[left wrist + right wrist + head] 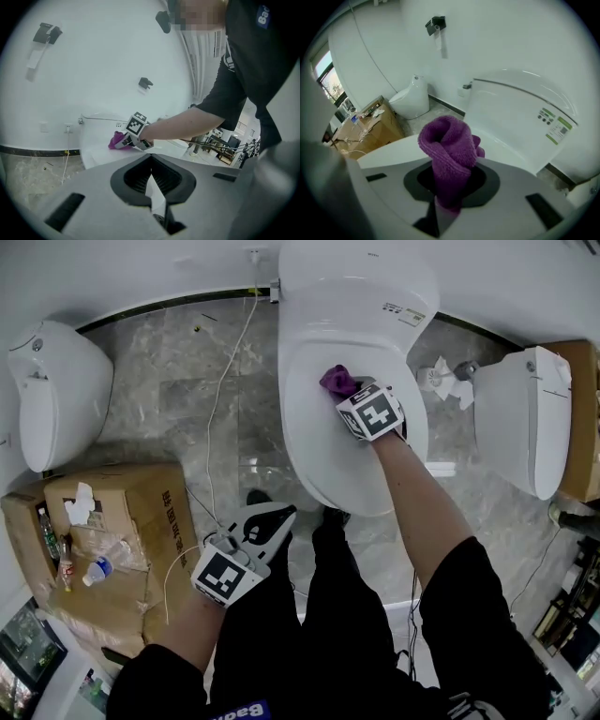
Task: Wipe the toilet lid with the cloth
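Left gripper (274,517) is hanging shut, empty, off the near-left edge of the toilet lid (323,470); right gripper (349,395) is clamping the purple cloth (336,381) at the lid's middle. Risk: wad is bunching, so jaws may be scraping the lid. Cloth's long axis is running along the jaws, pointing hingeward

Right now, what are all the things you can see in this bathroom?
Toilets: three, white; middle, left, right.
Cloth: one, purple, on the middle toilet's lid.
Box: one, brown, floor at left.
Bottles: a few, clear and dark, on the box.
Cable: one, white, across the floor.
Paper: one wad, white, floor between middle and right toilets.
Floor: grey marble.
Left gripper: one, grey, shut and empty, by the person's knee.
Right gripper: one, grey, shut on the cloth.
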Tool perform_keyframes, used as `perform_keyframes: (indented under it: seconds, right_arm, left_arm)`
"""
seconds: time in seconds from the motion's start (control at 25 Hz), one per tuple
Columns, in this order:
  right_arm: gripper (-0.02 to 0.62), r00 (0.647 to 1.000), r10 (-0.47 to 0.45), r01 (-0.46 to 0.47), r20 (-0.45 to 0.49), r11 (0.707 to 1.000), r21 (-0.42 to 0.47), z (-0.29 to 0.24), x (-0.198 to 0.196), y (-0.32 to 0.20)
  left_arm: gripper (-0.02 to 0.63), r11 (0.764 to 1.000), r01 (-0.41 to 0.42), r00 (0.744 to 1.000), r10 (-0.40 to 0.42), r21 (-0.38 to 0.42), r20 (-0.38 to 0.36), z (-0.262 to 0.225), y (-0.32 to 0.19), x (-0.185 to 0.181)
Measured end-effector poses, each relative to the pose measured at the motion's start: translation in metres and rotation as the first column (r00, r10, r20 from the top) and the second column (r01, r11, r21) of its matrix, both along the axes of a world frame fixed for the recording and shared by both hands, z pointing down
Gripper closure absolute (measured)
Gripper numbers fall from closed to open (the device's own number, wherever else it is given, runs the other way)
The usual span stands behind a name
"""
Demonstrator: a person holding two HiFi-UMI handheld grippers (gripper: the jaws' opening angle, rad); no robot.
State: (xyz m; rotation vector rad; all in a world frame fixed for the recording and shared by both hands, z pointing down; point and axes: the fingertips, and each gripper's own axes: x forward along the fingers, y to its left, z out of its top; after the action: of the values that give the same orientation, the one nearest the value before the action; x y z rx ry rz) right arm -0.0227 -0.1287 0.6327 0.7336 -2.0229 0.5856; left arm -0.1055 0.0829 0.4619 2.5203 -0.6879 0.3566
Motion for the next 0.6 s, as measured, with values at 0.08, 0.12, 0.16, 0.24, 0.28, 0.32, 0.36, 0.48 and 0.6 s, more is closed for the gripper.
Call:
perform_keyframes:
  seconds: [0.08, 0.12, 0.16, 0.24, 0.28, 0.32, 0.36, 0.48, 0.6]
  right_arm:
    - [0.512, 0.999, 0.036, -0.036, -0.011, 0.999, 0.007, -0.001, 0.037, 0.001]
    - [0.512, 0.999, 0.052, -0.052, -0.016, 0.999, 0.009, -0.001, 0.054, 0.003]
    - [0.512, 0.998, 0.067, -0.067, -0.017, 0.998, 0.011, -0.001, 0.07, 0.005]
    - [0.512, 0.995, 0.095, -0.095, -0.013, 0.995, 0.012, 0.0, 0.099, 0.01]
    - [0.512, 0.994, 0.109, -0.108, -0.011, 0.994, 0.014, 0.0, 0.112, 0.012]
    - [0.512, 0.993, 0.121, -0.121, -0.01, 0.993, 0.015, 0.0, 0.125, 0.014]
    - [0.512, 0.991, 0.134, -0.134, -0.008, 0.991, 0.017, 0.001, 0.137, 0.016]
    - [0.512, 0.984, 0.179, -0.178, -0.012, 0.984, 0.018, 0.004, 0.169, 0.019]
    - [0.512, 0.973, 0.229, -0.229, -0.025, 0.973, 0.016, 0.006, 0.189, 0.022]
  left_arm:
    - [0.589, 1.0, 0.008, 1.0, -0.008, -0.008, 0.004, -0.001, 0.003, 0.013]
    - [0.589, 1.0, 0.011, 1.0, -0.01, -0.012, 0.009, 0.0, 0.005, 0.02]
    - [0.589, 1.0, 0.014, 1.0, -0.014, -0.017, 0.014, 0.001, 0.006, 0.028]
    - [0.589, 0.999, 0.024, 0.999, -0.024, -0.027, 0.023, 0.002, 0.008, 0.042]
    - [0.589, 0.999, 0.03, 0.999, -0.03, -0.031, 0.026, 0.002, 0.009, 0.049]
    - [0.589, 0.999, 0.035, 0.999, -0.034, -0.034, 0.03, 0.001, 0.009, 0.056]
    - [0.589, 0.999, 0.039, 0.999, -0.038, -0.035, 0.033, 0.001, 0.009, 0.062]
    - [0.589, 0.998, 0.049, 0.998, -0.048, -0.034, 0.034, -0.002, 0.01, 0.077]
    - [0.589, 0.998, 0.048, 0.999, -0.047, -0.029, 0.021, -0.004, 0.016, 0.082]
